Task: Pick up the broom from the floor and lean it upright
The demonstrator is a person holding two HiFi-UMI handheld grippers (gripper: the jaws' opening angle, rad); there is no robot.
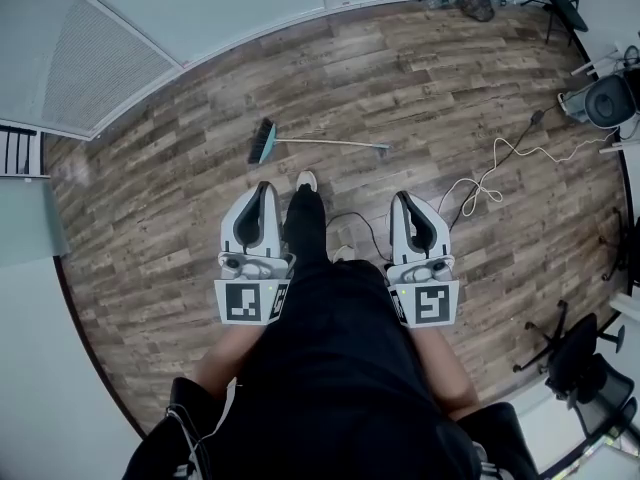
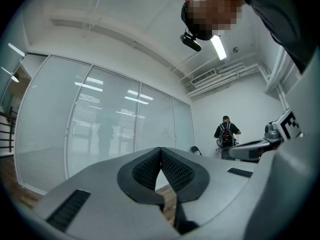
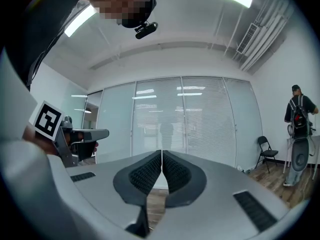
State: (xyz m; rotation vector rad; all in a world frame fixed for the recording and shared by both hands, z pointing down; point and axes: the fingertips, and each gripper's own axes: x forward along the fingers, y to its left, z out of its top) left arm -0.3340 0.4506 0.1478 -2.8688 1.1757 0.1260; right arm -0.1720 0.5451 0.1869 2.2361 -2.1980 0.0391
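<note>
Broom [image 1: 320, 144] with teal head and long pale handle lies flat on the brown plank floor [image 1: 150, 218], upper centre; your left gripper [image 1: 264, 188] and right gripper [image 1: 404, 198] have jaws together on nothing, since it's beyond reach

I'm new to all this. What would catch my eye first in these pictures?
Two white hand-held tools, the left gripper and the right gripper, are held side by side over a wooden floor, both with jaws closed on nothing. Just beyond them a broom with a teal head lies flat on the boards. To its right, a white cable loops across the floor.
</note>
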